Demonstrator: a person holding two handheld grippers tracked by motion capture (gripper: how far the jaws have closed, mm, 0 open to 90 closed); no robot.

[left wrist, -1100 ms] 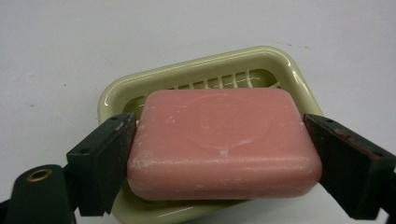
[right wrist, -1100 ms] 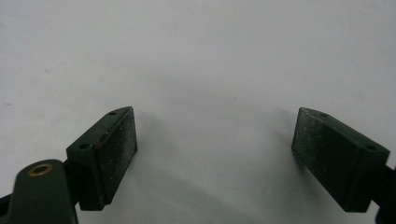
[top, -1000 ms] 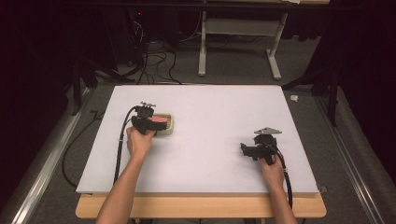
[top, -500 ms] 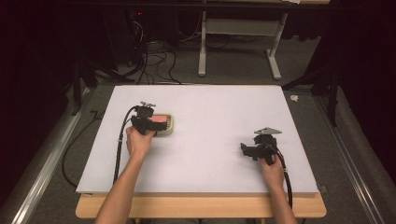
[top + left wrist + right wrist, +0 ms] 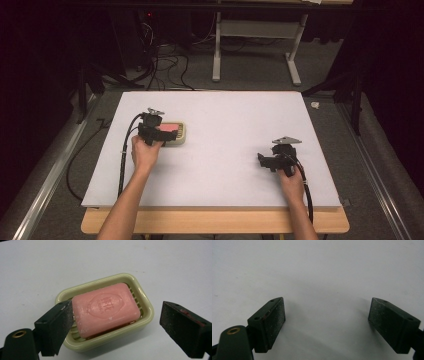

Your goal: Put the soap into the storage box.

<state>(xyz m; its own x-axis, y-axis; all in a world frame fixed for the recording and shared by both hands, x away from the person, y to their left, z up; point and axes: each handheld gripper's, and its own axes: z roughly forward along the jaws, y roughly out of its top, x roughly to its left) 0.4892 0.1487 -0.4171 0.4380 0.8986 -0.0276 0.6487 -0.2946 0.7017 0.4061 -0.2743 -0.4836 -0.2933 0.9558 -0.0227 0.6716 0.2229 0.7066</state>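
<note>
Soap bar (image 5: 106, 308) lies flat in dish (image 5: 146, 305), long axis crosswise btwn jaws, both grippers' jaws open

You are working in a lab or recording studio, not a home. At the center of the frame, your surface (image 5: 235, 145) is a plain white board laid on a wooden top, with a wooden edge showing along the bottom. Black curtains (image 5: 45, 55) close off the left and right sides. At the upper left, a tangle of cables (image 5: 160, 65) lies on grey carpet (image 5: 250, 80) beside a small red indicator light. At the upper middle stands the metal frame of another desk (image 5: 255, 45). Metal rails (image 5: 45, 185) run along the floor on both sides.
</note>
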